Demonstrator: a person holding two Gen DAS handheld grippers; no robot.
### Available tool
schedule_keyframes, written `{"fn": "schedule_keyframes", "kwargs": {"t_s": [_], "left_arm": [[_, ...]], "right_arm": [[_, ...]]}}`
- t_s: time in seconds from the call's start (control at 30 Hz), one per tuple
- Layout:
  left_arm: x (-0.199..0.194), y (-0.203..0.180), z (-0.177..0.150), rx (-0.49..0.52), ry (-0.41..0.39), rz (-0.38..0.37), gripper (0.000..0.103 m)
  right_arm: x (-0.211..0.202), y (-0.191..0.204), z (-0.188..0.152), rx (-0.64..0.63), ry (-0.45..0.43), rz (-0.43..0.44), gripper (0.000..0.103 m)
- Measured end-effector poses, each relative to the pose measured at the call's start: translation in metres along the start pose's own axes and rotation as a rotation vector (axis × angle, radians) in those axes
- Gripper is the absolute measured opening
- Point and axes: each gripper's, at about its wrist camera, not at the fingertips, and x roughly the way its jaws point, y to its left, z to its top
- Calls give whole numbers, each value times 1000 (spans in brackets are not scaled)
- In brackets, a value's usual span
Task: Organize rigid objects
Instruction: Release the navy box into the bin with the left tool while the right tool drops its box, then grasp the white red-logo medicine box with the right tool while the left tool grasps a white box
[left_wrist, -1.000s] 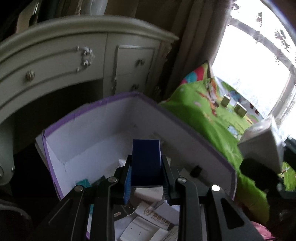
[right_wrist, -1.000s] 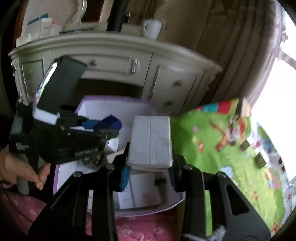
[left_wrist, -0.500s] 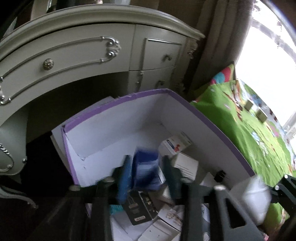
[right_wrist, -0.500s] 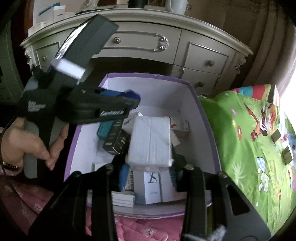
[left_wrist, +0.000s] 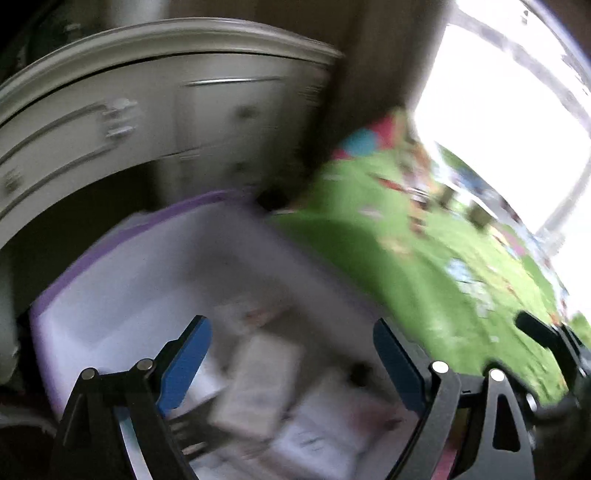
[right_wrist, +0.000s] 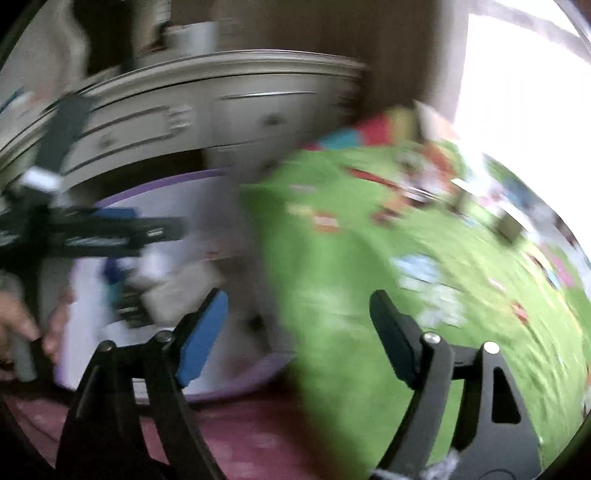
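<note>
Both views are blurred by motion. A white box with a purple rim (left_wrist: 110, 236) holds several small cartons (left_wrist: 255, 384). My left gripper (left_wrist: 291, 358) hangs over it, its jaws opening wide with nothing between them. My right gripper (right_wrist: 297, 328) hovers over the box's right edge (right_wrist: 273, 363) and the green play mat (right_wrist: 369, 288); its jaws are opening too and hold nothing. In the right wrist view the left gripper (right_wrist: 110, 232) shows at the left above the box (right_wrist: 159, 192), with a hand (right_wrist: 22, 325) on its handle. Small blocks (right_wrist: 511, 225) lie far off on the mat.
A cream dresser (left_wrist: 147, 110) with drawers stands behind the box. A bright window (left_wrist: 498, 110) and a brown curtain (left_wrist: 369, 74) are at the right. Pink bedding (right_wrist: 240, 435) lies in front of the box.
The left gripper let go of the dark blue box and the right gripper let go of the white carton; both jaws have spread wide. Both views have swung right toward the green mat.
</note>
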Motion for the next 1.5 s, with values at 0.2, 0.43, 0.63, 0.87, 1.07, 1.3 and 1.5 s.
{"fn": "schedule_keyframes", "kwargs": {"t_s": [0.2, 0.43, 0.63, 0.87, 1.07, 1.3, 1.5], "left_arm": [[76, -132, 40, 272, 86, -155, 94], [167, -219, 78, 397, 103, -50, 98], [178, -226, 88, 432, 104, -63, 103], [179, -225, 88, 415, 96, -77, 103], [177, -221, 89, 381, 86, -102, 103], [176, -221, 88, 386, 87, -97, 103], [181, -227, 89, 418, 96, -63, 103]], "right_arm": [[14, -122, -12, 174, 82, -187, 85], [58, -243, -11, 272, 185, -276, 85], [95, -320, 7, 280, 202, -179, 91], [158, -354, 56, 135, 200, -36, 98], [204, -363, 94, 35, 205, 52, 101], [176, -353, 83, 76, 185, 9, 44], [76, -319, 1, 229, 177, -123, 44]]}}
